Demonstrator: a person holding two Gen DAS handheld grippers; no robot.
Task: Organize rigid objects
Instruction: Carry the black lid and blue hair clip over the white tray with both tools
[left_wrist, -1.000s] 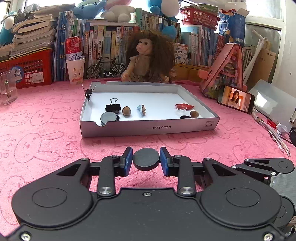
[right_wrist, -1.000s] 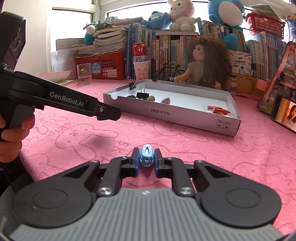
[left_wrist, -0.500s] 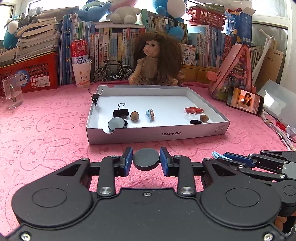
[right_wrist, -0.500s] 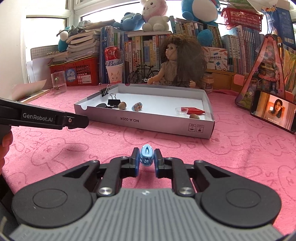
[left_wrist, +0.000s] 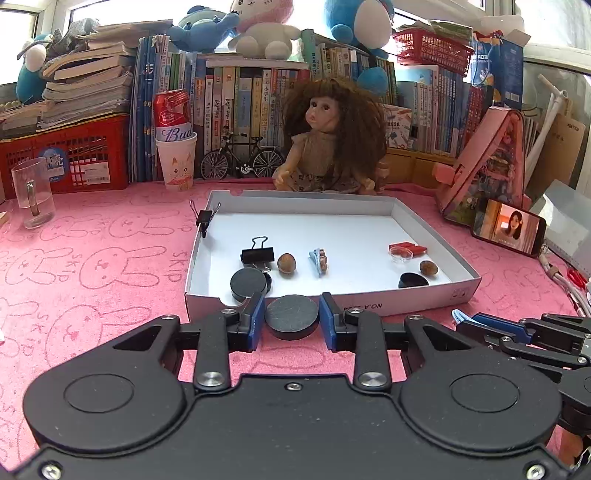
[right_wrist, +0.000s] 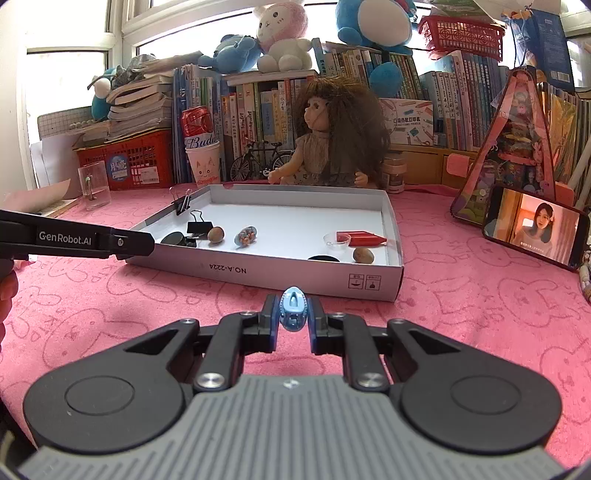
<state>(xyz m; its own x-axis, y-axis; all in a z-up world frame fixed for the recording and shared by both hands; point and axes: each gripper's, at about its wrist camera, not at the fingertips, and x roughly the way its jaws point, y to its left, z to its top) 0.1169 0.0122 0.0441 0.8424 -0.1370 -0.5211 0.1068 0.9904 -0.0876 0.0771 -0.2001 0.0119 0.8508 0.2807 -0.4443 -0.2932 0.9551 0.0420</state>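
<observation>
My left gripper (left_wrist: 291, 319) is shut on a black round disc (left_wrist: 291, 316) and holds it just before the front wall of the white shallow box (left_wrist: 369, 304). My right gripper (right_wrist: 293, 309) is shut on a small blue hair clip (right_wrist: 293, 308) in front of the box (right_wrist: 280, 275), near its right end. Inside the box lie another black disc (left_wrist: 248, 282), a black binder clip (left_wrist: 257, 254), two nuts (left_wrist: 286, 263), a blue clip (left_wrist: 318, 260), a red piece (left_wrist: 408, 248) and a dark lid (left_wrist: 413, 280). A second binder clip (left_wrist: 204, 218) is clamped on the box's left wall.
A doll (left_wrist: 327, 144) sits behind the box. A glass mug (left_wrist: 33, 197) stands at the far left, a paper cup with a can (left_wrist: 176, 155) behind it. A phone (left_wrist: 509, 230) leans at the right. Books, red baskets and plush toys line the back. Pink cloth covers the table.
Both grippers have moved closer to the box with their objects held. The left gripper's arm now reaches the box's left front corner in the right wrist view.
</observation>
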